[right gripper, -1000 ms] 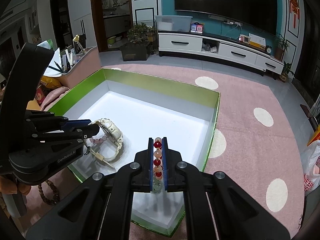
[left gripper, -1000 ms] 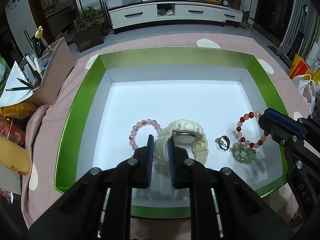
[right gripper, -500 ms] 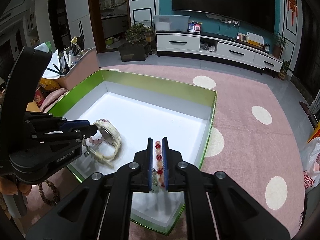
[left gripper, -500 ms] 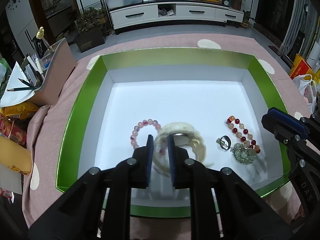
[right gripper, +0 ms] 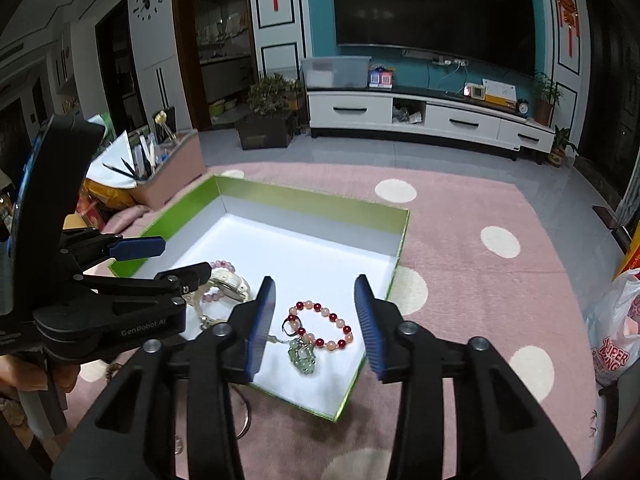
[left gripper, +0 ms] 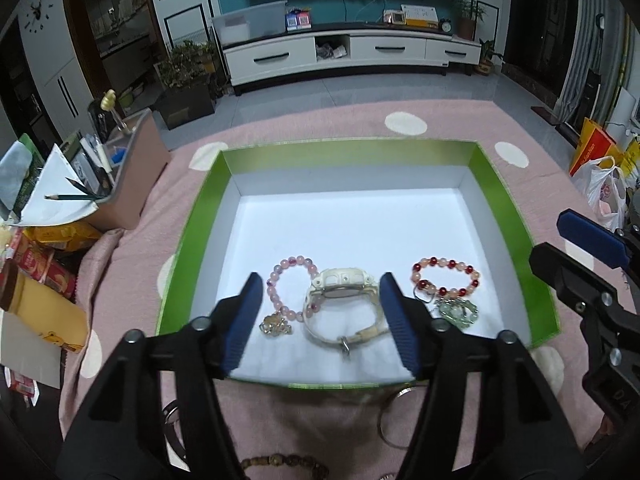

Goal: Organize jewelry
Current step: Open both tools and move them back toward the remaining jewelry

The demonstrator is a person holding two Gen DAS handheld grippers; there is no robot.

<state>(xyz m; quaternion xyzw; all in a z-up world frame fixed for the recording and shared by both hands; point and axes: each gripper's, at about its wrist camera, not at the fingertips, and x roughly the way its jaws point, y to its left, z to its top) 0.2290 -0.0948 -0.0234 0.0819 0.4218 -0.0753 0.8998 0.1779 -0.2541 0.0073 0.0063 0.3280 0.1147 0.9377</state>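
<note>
A green box (left gripper: 504,184) with a white floor lies on the pink cloth. In it lie a pink bead bracelet (left gripper: 289,292) with a gold charm, a cream watch (left gripper: 343,300), and a red and peach bead bracelet (left gripper: 445,276) with a green pendant (left gripper: 457,309) and a small ring. My left gripper (left gripper: 320,316) is open and empty, above the watch at the box's near edge. My right gripper (right gripper: 316,316) is open and empty, above the red bracelet (right gripper: 322,324); the watch (right gripper: 230,282) shows to its left.
A pink organizer with pencils and papers (left gripper: 120,168) stands left of the box. Snack packs (left gripper: 44,256) lie further left. A brown bead bracelet (left gripper: 280,462) and metal rings (left gripper: 394,420) lie on the cloth in front of the box. A plastic bag (right gripper: 616,332) sits at the right.
Both grippers opened and pulled back and up. The watch and the red bracelet were let go and now lie on the box floor.
</note>
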